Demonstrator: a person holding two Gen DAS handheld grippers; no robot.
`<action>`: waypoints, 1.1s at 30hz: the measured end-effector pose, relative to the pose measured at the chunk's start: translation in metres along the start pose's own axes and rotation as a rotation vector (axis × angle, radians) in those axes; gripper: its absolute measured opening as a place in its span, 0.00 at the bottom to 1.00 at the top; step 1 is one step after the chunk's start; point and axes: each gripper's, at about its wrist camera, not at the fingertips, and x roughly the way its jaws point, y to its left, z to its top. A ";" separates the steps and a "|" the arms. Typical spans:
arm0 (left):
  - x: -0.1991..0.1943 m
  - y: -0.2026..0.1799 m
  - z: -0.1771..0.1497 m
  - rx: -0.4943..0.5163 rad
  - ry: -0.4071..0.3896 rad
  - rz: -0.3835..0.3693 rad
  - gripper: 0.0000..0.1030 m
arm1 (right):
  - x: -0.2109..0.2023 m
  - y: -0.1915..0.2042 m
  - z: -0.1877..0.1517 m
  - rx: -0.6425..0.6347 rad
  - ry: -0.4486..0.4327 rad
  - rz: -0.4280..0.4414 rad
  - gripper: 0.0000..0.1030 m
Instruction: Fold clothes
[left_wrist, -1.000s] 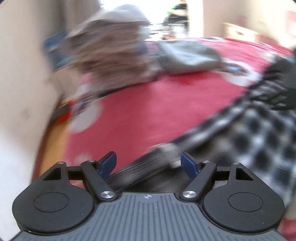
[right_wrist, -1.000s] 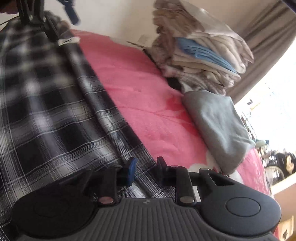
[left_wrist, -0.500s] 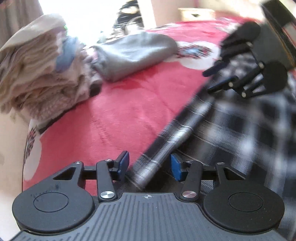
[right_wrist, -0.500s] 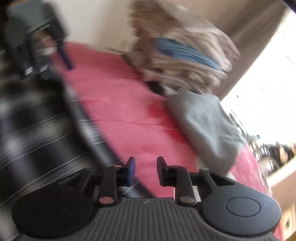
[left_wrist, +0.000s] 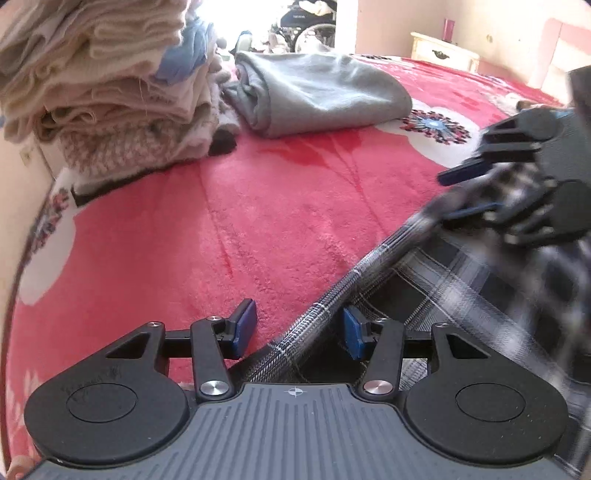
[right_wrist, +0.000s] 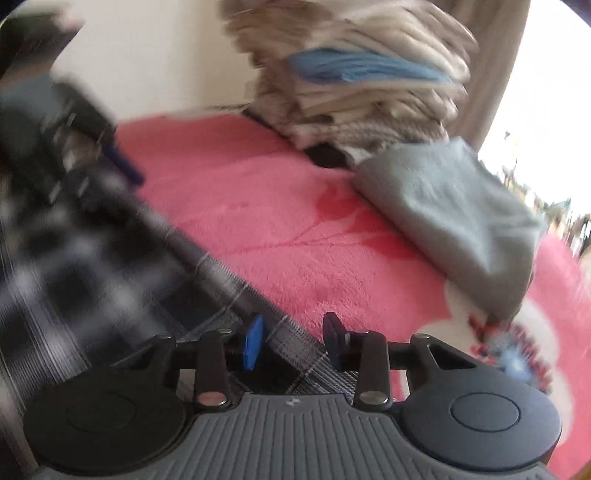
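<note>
A black-and-white plaid shirt (left_wrist: 461, 295) lies spread on a red fleece blanket (left_wrist: 258, 221). Its hemmed edge runs as a narrow band between the blue pads of my left gripper (left_wrist: 299, 330). The pads stand a little apart from the cloth on both sides. Farther along the same edge is my right gripper (left_wrist: 463, 192), blurred. In the right wrist view the plaid shirt (right_wrist: 110, 266) passes its hem between the jaws of the right gripper (right_wrist: 293, 343). Those jaws are opening and do not press on the cloth. The left gripper's blue fingertip (right_wrist: 123, 166) shows blurred at upper left.
A tall stack of folded clothes (left_wrist: 110, 92) stands at the blanket's far end by the wall, with a folded grey garment (left_wrist: 317, 92) beside it. A cream nightstand (left_wrist: 443, 55) is at the back right. A curtain (right_wrist: 491, 55) hangs behind the stack (right_wrist: 362, 81).
My left gripper has come down along the shirt's edge and its jaws have narrowed around the hem. The right gripper has rolled and its jaws have spread off the hem.
</note>
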 end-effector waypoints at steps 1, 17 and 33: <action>-0.001 0.001 0.001 0.002 0.010 -0.027 0.52 | 0.003 -0.003 0.001 0.010 0.022 0.030 0.37; -0.068 -0.016 -0.006 0.071 -0.085 -0.109 0.02 | -0.108 0.018 0.001 -0.072 -0.004 0.201 0.01; -0.024 0.017 0.008 -0.026 0.243 -0.361 0.01 | -0.019 -0.035 0.019 0.065 0.296 0.450 0.01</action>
